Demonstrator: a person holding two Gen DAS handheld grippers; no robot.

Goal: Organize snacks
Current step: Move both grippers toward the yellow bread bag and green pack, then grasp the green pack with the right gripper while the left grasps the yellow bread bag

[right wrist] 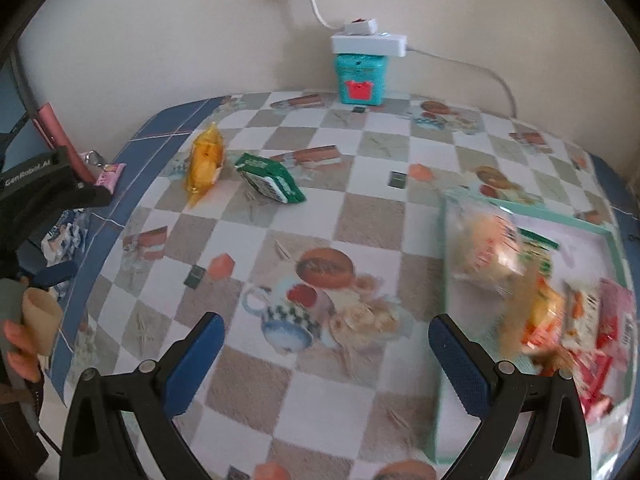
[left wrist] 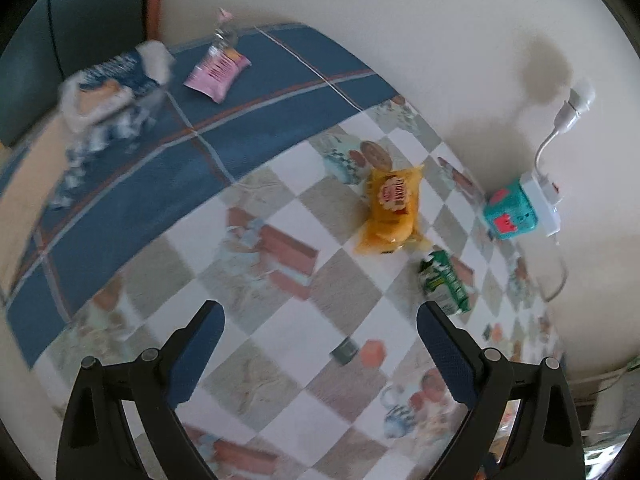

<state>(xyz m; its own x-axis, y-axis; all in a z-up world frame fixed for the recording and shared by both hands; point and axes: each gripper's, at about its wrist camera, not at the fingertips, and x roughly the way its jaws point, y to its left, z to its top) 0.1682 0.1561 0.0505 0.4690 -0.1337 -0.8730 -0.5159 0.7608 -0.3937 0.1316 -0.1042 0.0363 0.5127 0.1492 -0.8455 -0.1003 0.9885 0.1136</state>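
Observation:
My left gripper (left wrist: 320, 316) is open and empty above the checked tablecloth. Ahead of it lie a yellow snack packet (left wrist: 394, 210) and a green snack packet (left wrist: 444, 282). A pink packet (left wrist: 218, 72) and a blurred blue-and-white packet (left wrist: 108, 88) lie on the blue border at far left. My right gripper (right wrist: 326, 330) is open and empty. The yellow packet (right wrist: 206, 160) and green packet (right wrist: 270, 178) lie far ahead of it. A mint-rimmed tray (right wrist: 532, 210) at right holds several snack packets (right wrist: 560, 312).
A teal box (right wrist: 362, 78) with a white power strip (right wrist: 368, 44) on top stands against the wall; it also shows in the left wrist view (left wrist: 510, 210). The left gripper's body (right wrist: 40, 188) shows at the left edge. The table ends at the blue border (right wrist: 160, 128).

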